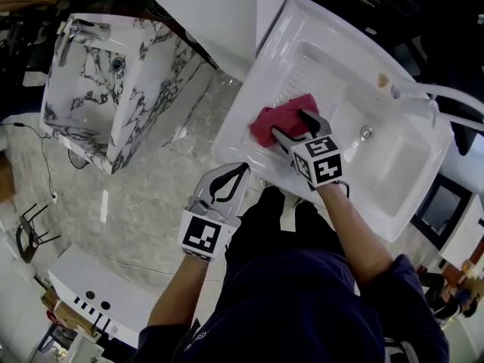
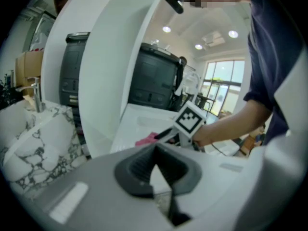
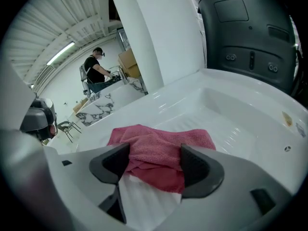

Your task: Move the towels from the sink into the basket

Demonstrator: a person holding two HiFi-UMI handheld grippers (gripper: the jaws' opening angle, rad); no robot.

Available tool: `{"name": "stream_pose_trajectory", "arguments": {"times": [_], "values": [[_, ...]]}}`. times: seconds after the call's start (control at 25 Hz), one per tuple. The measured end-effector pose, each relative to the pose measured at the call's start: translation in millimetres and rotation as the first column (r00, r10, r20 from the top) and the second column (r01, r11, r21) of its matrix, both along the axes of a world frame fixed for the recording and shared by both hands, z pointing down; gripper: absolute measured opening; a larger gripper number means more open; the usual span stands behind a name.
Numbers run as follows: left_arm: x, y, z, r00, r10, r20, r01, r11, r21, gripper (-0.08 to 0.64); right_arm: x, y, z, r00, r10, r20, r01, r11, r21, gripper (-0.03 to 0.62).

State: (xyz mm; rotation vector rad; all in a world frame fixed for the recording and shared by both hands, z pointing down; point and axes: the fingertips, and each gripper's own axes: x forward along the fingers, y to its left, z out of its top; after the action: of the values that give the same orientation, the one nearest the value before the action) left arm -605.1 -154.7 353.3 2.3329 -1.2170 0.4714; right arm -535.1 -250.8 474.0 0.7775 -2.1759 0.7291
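Observation:
A crumpled red towel (image 1: 278,118) lies on the ribbed left end of the white sink (image 1: 393,165). My right gripper (image 1: 295,127) is down on the towel, jaws spread wide. In the right gripper view the towel (image 3: 159,148) bunches up between the two dark pads (image 3: 198,170), which stand on either side of it without squeezing it. My left gripper (image 1: 240,171) hangs shut and empty over the floor just in front of the sink's near corner. The left gripper view shows its closed jaws (image 2: 155,170), and beyond them the towel (image 2: 147,139) and the right gripper's marker cube (image 2: 190,119). No basket is in view.
A marble-patterned basin unit (image 1: 113,82) stands to the left on the grey stone floor. A white column (image 1: 227,13) rises behind the sink's left end. The sink's drain (image 1: 366,133) and faucet (image 1: 423,93) are to the right. A person (image 3: 98,69) works far off.

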Motion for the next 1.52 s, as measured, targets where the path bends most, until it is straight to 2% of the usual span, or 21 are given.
{"name": "stream_pose_trajectory", "arguments": {"times": [0.16,0.36,0.64,0.84,1.12,1.52], "values": [[-4,0,-1,1.000,-0.009,-0.003,0.009,1.000,0.007,0.003,-7,-2,1,0.999,-0.036,0.000,0.036,0.999,0.006,0.301],[-4,2,-4,1.000,-0.010,0.000,0.010,1.000,0.013,0.003,-15,5,-3,0.997,-0.076,0.018,0.075,0.997,0.013,0.188],[3,12,-10,1.000,-0.026,0.003,0.026,0.999,0.022,0.003,-14,11,-6,0.994,-0.099,0.038,0.098,0.995,0.019,0.129],[16,13,-25,0.999,-0.004,0.039,0.002,0.999,0.049,0.003,0,20,-23,0.991,-0.087,0.102,0.084,0.996,0.035,0.114],[61,15,-51,0.997,0.039,0.061,-0.045,0.994,0.100,0.003,58,28,-79,0.977,-0.030,0.211,0.007,0.994,0.108,0.112],[158,20,-87,0.982,0.156,0.109,-0.172,0.972,0.161,0.003,173,59,-149,0.950,0.046,0.309,-0.109,0.975,0.192,0.112]]}}
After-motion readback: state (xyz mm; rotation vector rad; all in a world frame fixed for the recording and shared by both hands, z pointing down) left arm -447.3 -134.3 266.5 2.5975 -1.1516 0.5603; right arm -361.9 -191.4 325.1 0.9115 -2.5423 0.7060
